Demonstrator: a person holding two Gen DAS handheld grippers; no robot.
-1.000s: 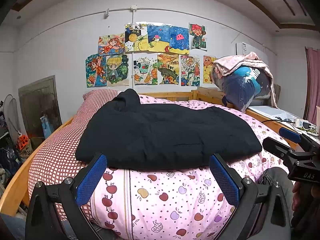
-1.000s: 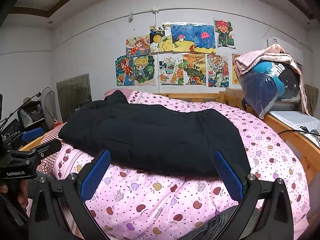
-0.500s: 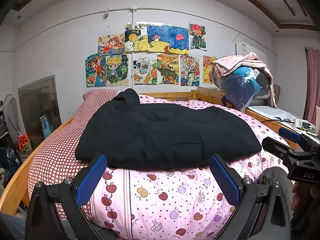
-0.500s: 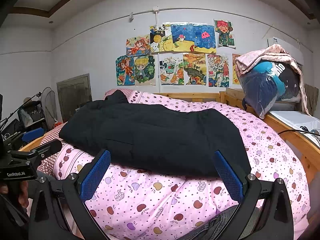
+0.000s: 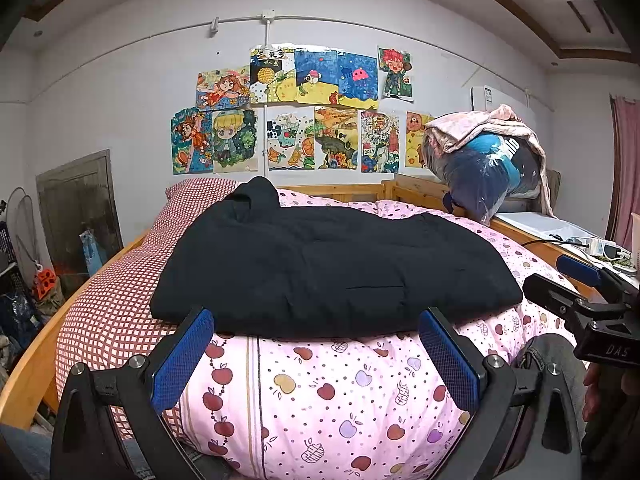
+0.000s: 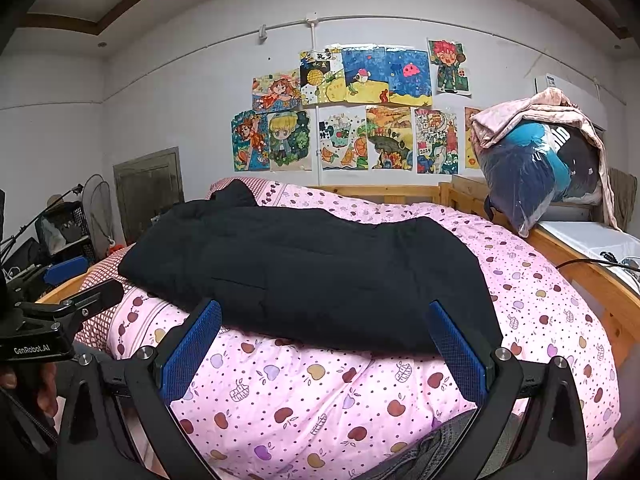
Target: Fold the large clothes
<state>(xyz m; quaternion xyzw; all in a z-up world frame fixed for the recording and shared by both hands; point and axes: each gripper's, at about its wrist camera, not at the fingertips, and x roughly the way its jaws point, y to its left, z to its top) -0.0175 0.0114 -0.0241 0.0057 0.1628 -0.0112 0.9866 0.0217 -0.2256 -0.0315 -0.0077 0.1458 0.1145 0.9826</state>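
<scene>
Lying folded at frame centre, black garment [image 5: 332,268] sits on pink apple-print duvet [image 5: 328,392], its hood end toward the far headboard; looks like a padded jacket, hard to confirm. Left gripper [image 5: 316,354] at lower frame, its 2 blue pads spread wide, holding nothing, just short of the garment's near edge. Right gripper [image 6: 326,346] same: spread apart, empty, near the hem. Red checked sheet [image 5: 104,308] at left of the duvet. Wooden bed frame [image 6: 596,276] at right. Bagged bundle of clothes [image 6: 536,168] upper right. Drawings [image 5: 304,112] on wall, upper centre.
</scene>
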